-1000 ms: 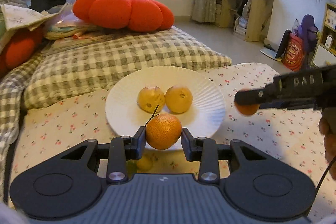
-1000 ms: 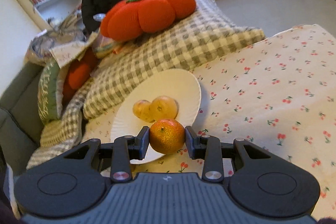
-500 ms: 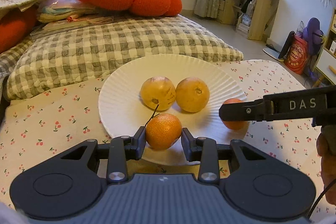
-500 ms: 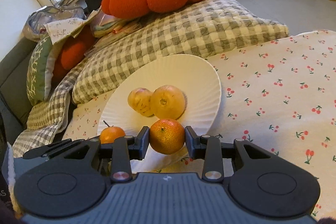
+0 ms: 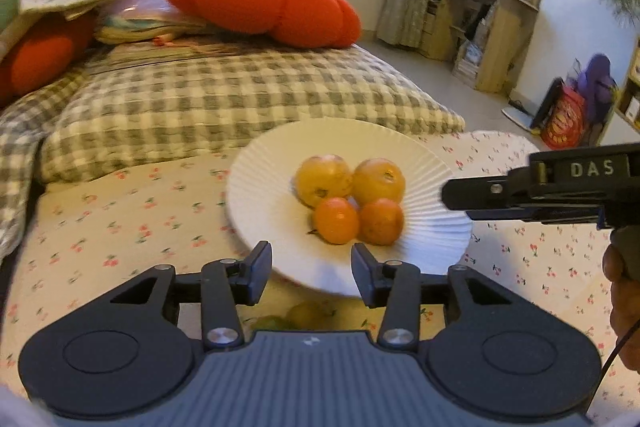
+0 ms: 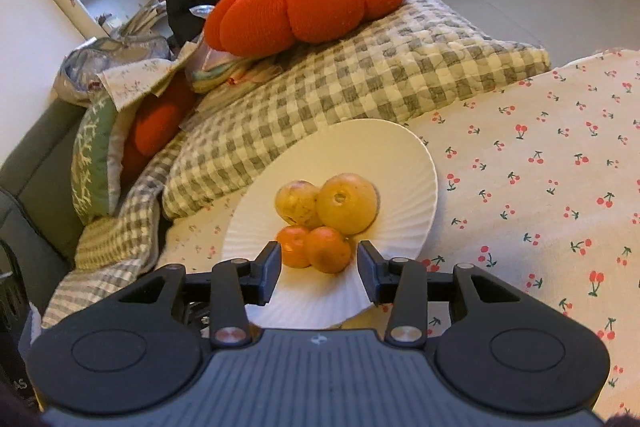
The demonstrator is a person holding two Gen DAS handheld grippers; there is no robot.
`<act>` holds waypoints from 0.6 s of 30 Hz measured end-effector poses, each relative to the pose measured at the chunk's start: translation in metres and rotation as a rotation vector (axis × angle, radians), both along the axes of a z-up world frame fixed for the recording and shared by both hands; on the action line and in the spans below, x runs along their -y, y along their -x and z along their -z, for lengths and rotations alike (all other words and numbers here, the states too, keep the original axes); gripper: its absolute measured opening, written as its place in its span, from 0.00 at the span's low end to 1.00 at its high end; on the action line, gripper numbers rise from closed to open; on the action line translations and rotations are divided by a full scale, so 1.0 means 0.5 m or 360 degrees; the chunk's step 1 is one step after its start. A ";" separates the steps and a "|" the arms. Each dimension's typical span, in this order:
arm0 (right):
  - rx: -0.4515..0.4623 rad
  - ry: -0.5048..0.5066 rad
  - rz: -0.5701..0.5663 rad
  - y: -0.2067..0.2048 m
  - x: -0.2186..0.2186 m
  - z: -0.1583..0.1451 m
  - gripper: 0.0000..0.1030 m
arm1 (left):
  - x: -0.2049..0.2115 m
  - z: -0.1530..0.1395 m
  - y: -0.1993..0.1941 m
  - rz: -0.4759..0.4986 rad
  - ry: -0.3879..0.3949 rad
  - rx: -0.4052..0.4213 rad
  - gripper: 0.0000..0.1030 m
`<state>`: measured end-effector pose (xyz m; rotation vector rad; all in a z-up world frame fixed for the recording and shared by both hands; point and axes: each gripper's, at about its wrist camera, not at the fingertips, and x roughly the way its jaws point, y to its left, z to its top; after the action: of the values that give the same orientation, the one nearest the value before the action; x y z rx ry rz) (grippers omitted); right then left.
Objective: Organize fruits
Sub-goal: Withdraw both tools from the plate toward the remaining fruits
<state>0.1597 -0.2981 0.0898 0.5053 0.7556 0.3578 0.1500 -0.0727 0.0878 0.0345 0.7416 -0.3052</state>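
Note:
A white ribbed plate [image 5: 264, 187] [image 6: 404, 163] lies on the cherry-print cloth. On it sit two yellow fruits [image 5: 323, 179] [image 6: 347, 203] at the back and two small oranges [image 5: 335, 219] [image 6: 329, 247] in front, all touching. My left gripper [image 5: 312, 267] is open and empty just in front of the plate. My right gripper [image 6: 319, 267] is open and empty, its jaws standing either side of the nearer orange without touching it. The right gripper also shows in the left wrist view [image 5: 520, 191], to the right of the plate.
A green checked quilt [image 5: 224, 99] [image 6: 360, 75] lies behind the plate with a red tomato cushion [image 5: 260, 3] [image 6: 308, 3] on it. A yellow-green fruit [image 5: 308, 315] lies on the cloth under the left gripper. Shelves and bags stand at the far right.
Both grippers have opened and let go of their oranges, which now lie on the plate in front of the yellow fruits. Both grippers have drawn back slightly.

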 end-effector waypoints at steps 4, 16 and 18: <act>0.0048 -0.0038 0.0019 0.026 0.003 -0.031 0.43 | -0.043 -0.036 0.024 -0.0082 0.0075 -0.0004 0.40; 0.0108 0.0149 -0.0126 0.105 -0.055 -0.069 0.51 | -0.144 -0.055 0.105 -0.0302 0.0265 -0.0118 0.48; 0.0106 0.0162 -0.0164 0.119 -0.070 -0.067 0.51 | -0.159 -0.054 0.120 -0.0327 0.0271 -0.0137 0.48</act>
<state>0.1003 -0.2630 0.1234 0.3576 0.7327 0.4280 0.0902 0.0068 0.1149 -0.2162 0.7952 -0.1735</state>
